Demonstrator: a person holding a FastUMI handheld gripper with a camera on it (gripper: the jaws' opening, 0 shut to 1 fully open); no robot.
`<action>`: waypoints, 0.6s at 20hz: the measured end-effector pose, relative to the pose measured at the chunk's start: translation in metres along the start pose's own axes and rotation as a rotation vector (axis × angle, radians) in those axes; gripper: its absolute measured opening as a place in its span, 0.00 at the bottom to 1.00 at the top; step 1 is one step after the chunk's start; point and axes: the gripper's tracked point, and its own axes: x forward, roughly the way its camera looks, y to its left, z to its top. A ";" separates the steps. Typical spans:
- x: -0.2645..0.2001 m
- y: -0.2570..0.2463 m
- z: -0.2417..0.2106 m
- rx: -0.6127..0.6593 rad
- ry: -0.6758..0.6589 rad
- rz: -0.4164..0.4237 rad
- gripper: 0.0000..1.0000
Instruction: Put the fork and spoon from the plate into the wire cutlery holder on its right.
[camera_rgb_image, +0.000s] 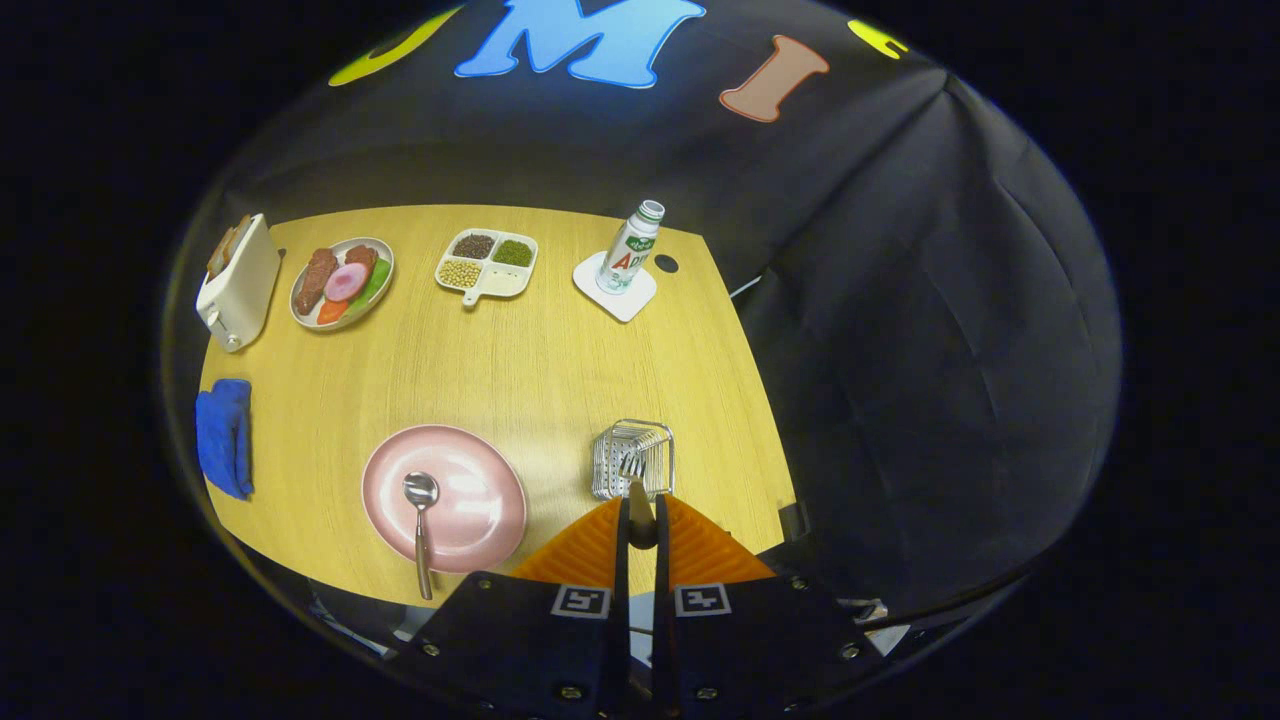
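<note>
Wood desk (520, 370): my tongs (640, 520) pinch fork (633, 478) over wire cutlery holder (633, 458); misaligned release risks tines snagging rim, I judge.

2 square coded markers (581, 600) sit on the claw (640, 508) gripping the fork (632, 468)

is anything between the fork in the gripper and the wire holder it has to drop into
Nothing visible is in the way. The gripper is shut on the fork, whose tines point forward over the open top of the wire cutlery holder just ahead of the fingers. The spoon lies apart on the pink plate.
</note>
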 end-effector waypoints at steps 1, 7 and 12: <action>0.006 -0.001 -0.003 0.005 0.010 0.007 0.09; 0.029 -0.002 -0.013 0.009 0.040 0.038 0.09; 0.036 -0.003 -0.012 0.018 0.051 0.058 0.14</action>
